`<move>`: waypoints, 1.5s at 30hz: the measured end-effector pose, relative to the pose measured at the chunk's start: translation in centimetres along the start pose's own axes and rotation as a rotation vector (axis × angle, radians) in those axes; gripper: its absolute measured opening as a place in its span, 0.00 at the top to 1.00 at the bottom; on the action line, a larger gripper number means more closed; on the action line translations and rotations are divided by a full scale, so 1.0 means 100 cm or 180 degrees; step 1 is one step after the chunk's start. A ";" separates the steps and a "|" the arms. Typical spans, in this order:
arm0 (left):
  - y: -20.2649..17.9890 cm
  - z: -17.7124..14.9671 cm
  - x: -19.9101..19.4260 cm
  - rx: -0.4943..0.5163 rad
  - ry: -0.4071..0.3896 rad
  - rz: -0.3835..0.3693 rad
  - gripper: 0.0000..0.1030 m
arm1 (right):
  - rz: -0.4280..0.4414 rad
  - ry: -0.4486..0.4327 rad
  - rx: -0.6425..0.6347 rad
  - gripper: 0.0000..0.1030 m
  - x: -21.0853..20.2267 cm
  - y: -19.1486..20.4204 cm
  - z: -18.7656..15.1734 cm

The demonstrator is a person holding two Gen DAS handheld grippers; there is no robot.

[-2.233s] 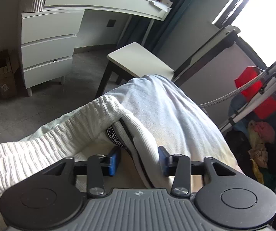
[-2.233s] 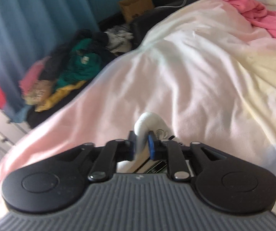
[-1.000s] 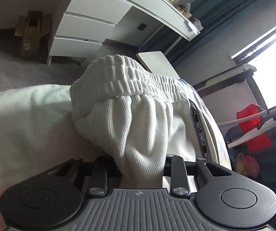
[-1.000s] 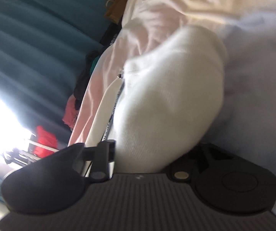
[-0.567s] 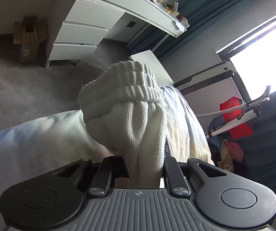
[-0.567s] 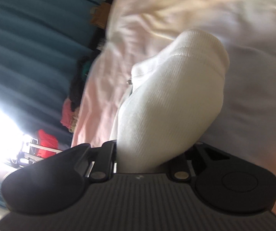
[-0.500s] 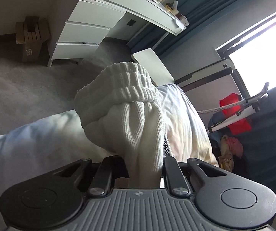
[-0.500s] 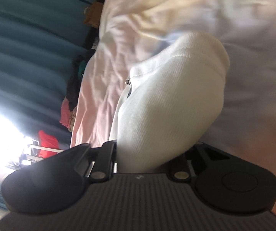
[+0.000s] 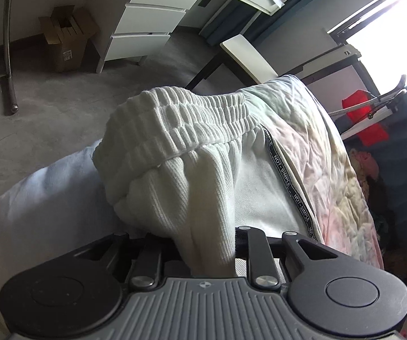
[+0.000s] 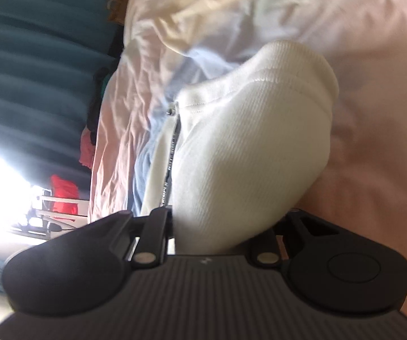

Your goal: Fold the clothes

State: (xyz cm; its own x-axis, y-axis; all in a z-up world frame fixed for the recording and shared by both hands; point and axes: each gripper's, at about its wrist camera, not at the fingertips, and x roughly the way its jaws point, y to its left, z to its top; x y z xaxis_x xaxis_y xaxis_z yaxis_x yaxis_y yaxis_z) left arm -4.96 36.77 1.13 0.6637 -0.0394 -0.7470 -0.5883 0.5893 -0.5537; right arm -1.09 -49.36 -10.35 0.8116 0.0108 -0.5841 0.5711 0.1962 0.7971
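Note:
White ribbed sweatpants (image 9: pixel 203 170) with an elastic waistband (image 9: pixel 186 121) and a black lettered side stripe (image 9: pixel 288 184) hang over the pale bedsheet (image 9: pixel 325 153). My left gripper (image 9: pixel 206 243) is shut on the fabric just below the waistband; the cloth hides its fingertips. In the right wrist view the hem end of the sweatpants (image 10: pixel 248 153) bulges over my right gripper (image 10: pixel 220 226), which is shut on it. Its fingertips are hidden too.
A white drawer desk (image 9: pixel 152 22), a cardboard box (image 9: pixel 67 36) and a white chair (image 9: pixel 246 56) stand on the grey floor beyond the bed edge. A red object (image 9: pixel 365 119) and piled clothes (image 9: pixel 362 167) lie by the teal curtain (image 10: pixel 33 56).
Both grippers stay shut on the sweatpants. The waistband has spread wider and the black stripe shows again in the left view. The right view has shifted only slightly.

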 end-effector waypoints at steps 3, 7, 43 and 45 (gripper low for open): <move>0.000 -0.004 0.001 0.0070 0.0067 -0.0002 0.50 | 0.0005 0.0007 -0.0045 0.75 0.000 0.001 -0.001; -0.007 -0.010 -0.014 0.0257 0.0009 0.0460 0.28 | -0.0004 0.0019 -0.0041 0.73 0.002 0.000 -0.002; -0.220 -0.293 0.083 0.3129 -0.0311 -0.0024 0.15 | 0.0350 -0.0230 0.0517 0.31 0.012 -0.024 0.013; -0.221 -0.295 0.085 0.3172 -0.0315 0.0007 0.14 | 0.0354 -0.0236 0.0498 0.31 0.012 -0.024 0.013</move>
State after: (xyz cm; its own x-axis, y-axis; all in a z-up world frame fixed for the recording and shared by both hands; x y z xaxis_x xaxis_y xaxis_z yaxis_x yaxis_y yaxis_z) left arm 0.01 -0.38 -3.82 0.7251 0.0031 -0.6887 0.0362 0.9984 0.0425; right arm -1.39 -51.07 -12.78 0.8743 -0.0495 -0.4829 0.4849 0.0429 0.8735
